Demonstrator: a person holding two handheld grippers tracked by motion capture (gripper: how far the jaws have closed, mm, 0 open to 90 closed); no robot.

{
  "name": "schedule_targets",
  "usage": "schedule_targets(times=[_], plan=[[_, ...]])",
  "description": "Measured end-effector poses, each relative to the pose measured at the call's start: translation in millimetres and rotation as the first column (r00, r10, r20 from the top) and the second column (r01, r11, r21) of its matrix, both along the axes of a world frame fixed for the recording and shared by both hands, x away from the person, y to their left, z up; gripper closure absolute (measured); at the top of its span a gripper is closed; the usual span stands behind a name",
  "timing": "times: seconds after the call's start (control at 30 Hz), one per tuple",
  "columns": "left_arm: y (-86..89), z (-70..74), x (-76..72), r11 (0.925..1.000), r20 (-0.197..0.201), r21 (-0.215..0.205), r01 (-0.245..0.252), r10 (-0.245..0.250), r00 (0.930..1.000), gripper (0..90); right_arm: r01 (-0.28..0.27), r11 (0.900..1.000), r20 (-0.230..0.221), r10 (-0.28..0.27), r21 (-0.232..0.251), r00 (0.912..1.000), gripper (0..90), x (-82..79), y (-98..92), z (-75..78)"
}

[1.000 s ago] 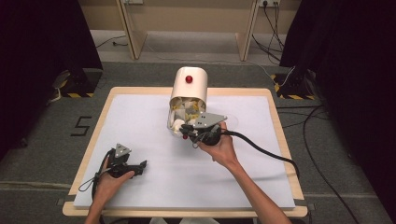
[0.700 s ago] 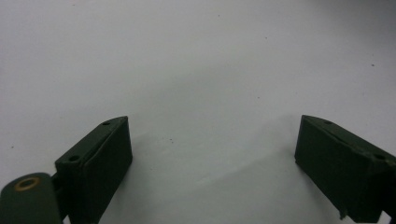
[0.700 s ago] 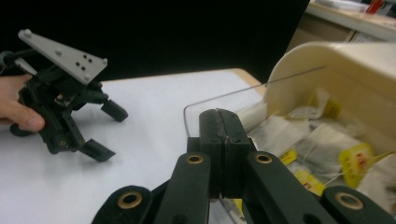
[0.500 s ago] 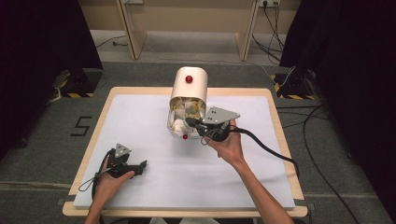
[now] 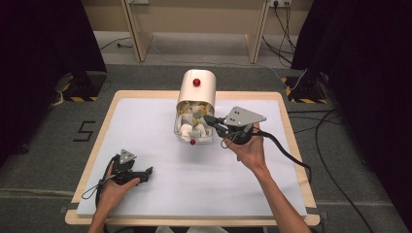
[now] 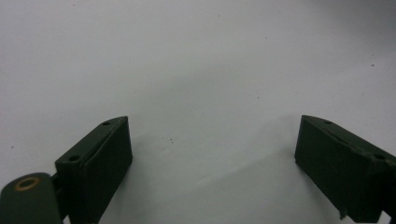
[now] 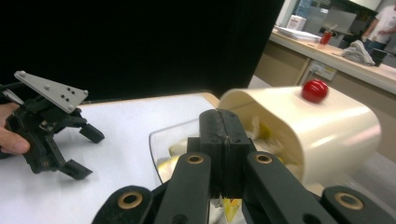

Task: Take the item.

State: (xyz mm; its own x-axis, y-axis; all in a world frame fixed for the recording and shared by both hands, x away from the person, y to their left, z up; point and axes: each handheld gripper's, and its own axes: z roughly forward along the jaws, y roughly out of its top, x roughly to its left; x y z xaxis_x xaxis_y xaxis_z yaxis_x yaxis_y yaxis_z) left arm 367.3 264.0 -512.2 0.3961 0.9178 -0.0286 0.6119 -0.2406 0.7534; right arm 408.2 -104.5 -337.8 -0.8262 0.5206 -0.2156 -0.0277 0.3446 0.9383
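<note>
Cream container (image 5: 196,94) lying on its side on the table (image 5: 145,121), long axis running away from the person, open clear front toward them, red knob (image 5: 196,82) on top (a second at the near rim). Right claw (image 5: 210,119), jaws pressed together, sits at the opening over pale and yellow contents. Left claw (image 5: 147,171), jaws spread, rests well apart, nearer the person.

The middle of the table (image 5: 145,121) is blocked by a cream container (image 5: 197,92) lying on its side, while bare surface is left open along both sides and the near edge.
</note>
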Motion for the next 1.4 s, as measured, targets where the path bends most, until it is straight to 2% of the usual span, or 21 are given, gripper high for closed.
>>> schedule_targets(times=[0.33, 0.57, 0.97, 1.13, 1.3, 1.4], plan=[[0.0, 0.0, 0.0, 1.0000, 0.000, 0.000, 0.000, 0.000, 1.0000, 10.0, 0.083, 0.997, -0.027, -0.083, 0.000, 0.9962, 90.0, 1.4, -37.3, -3.9], [0.0, 0.0, 0.0, 1.0000, 0.000, 0.000, 0.000, 0.000, 1.0000, 10.0, 0.130, 0.992, -0.041, -0.129, 0.005, 0.9907, 90.0, 5.0, -55.6, -5.6], [0.0, 0.0, 0.0, 1.0000, 0.000, 0.000, 0.000, 0.000, 1.0000, 10.0, 0.183, 0.983, -0.085, -0.184, -0.018, 0.9793, 90.0, 22.4, -66.3, -24.2], [0.0, 0.0, 0.0, 1.0000, 0.000, 0.000, 0.000, 0.000, 1.0000, 10.0, 0.207, 0.978, -0.087, -0.207, -0.010, 0.9744, 90.0, 29.5, -72.0, -27.6], [0.0, 0.0, 0.0, 1.0000, 0.000, 0.000, 0.000, 0.000, 1.0000, 10.0, 0.230, 0.973, -0.109, -0.229, -0.009, 0.9672, 90.0, 36.1, -76.4, -33.3], [0.0, 0.0, 0.0, 1.0000, 0.000, 0.000, 0.000, 0.000, 1.0000, 10.0, 0.233, 0.972, -0.112, -0.233, -0.013, 0.9661, 90.0, 38.2, -77.4, -35.6]])
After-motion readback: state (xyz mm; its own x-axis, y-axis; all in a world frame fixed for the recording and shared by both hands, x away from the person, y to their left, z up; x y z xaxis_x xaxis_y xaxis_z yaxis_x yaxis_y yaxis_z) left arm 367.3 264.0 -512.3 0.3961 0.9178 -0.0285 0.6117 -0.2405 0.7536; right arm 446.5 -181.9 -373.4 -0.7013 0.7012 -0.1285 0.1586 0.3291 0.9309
